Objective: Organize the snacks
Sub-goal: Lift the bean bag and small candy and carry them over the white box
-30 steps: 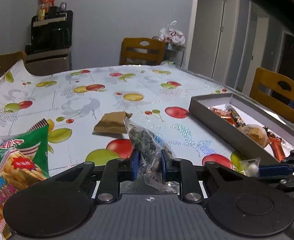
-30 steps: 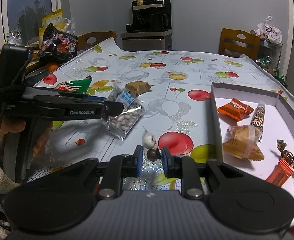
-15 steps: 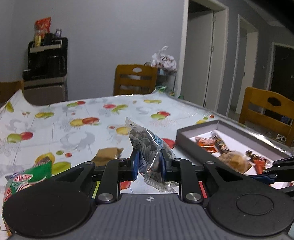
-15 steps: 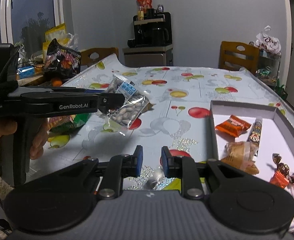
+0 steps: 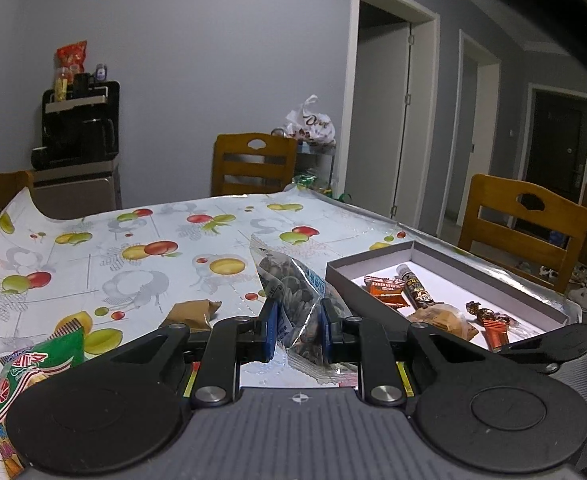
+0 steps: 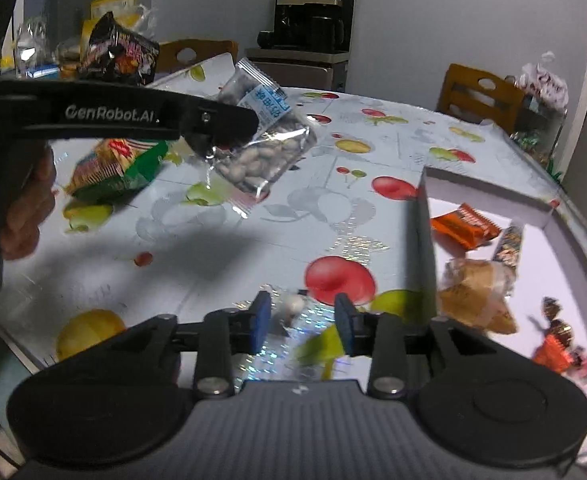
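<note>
My left gripper is shut on a clear bag of seeds and holds it in the air above the table; it also shows in the right wrist view. The grey box with several wrapped snacks lies to the right. My right gripper is open above a small white wrapped candy lying on the tablecloth, left of the box wall.
A green cracker bag and a brown packet lie on the fruit-print tablecloth. A black snack bag stands at the far left. Wooden chairs surround the table.
My left gripper has lifted the seed bag off the table and carried it right toward the box. My right gripper has opened and the white candy now lies between its fingers.
</note>
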{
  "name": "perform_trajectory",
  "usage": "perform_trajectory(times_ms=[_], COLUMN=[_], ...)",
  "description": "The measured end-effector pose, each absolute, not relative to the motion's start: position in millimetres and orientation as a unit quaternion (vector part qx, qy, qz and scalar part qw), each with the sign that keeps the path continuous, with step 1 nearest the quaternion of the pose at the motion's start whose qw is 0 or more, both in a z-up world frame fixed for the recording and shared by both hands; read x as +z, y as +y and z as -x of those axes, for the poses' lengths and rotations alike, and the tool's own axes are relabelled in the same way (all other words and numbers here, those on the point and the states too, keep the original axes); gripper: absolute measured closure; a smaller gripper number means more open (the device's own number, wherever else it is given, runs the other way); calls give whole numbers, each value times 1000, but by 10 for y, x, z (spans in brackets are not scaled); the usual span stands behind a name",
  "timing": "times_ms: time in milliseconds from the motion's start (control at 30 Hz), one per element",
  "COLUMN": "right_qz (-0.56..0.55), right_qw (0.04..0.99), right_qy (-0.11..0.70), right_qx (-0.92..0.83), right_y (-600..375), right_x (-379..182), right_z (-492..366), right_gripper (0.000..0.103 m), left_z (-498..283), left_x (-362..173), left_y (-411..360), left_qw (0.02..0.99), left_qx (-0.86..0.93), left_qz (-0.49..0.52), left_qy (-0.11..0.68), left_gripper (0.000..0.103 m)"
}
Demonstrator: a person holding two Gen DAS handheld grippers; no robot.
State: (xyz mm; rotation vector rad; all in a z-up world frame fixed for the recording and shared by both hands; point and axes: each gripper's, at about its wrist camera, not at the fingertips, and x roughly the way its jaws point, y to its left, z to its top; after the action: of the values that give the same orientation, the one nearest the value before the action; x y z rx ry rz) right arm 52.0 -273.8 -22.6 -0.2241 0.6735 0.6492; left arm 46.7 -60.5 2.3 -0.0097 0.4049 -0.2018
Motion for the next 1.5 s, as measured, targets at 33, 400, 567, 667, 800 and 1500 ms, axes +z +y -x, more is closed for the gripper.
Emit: perform_trajectory(times_ms=[33,400,567,667,800,1500], right_qz=[105,127,130,125,113,28], right_qw=[886,884,886,890,892,936], right_qy=[325,333,323,318,312,218], right_qx=[314,302,305,301,307,274], right_y=[-2716,-2510,-2498,-2525,-2586,-3486], right_x=[-241,-440,-462,-458,-389,217], right_z=[-543,-623,-609,-601,-575,-399], right_gripper=[65,79,89,90,90,90], left_z=[-462,-444,-437,-437,-439,-404], left_x=[22,28,20,18,14,50], left_y=[-607,-553,-542,-534,-533,-890], left_qw=[975,975,975,975,975,971], left_qx=[-99,-97,-97,-97,-97,-153], left_qz=[4,11,13,14,15,8], left_qy=[200,200,201,202,202,184], left_gripper=[80,80,80,80,80,80])
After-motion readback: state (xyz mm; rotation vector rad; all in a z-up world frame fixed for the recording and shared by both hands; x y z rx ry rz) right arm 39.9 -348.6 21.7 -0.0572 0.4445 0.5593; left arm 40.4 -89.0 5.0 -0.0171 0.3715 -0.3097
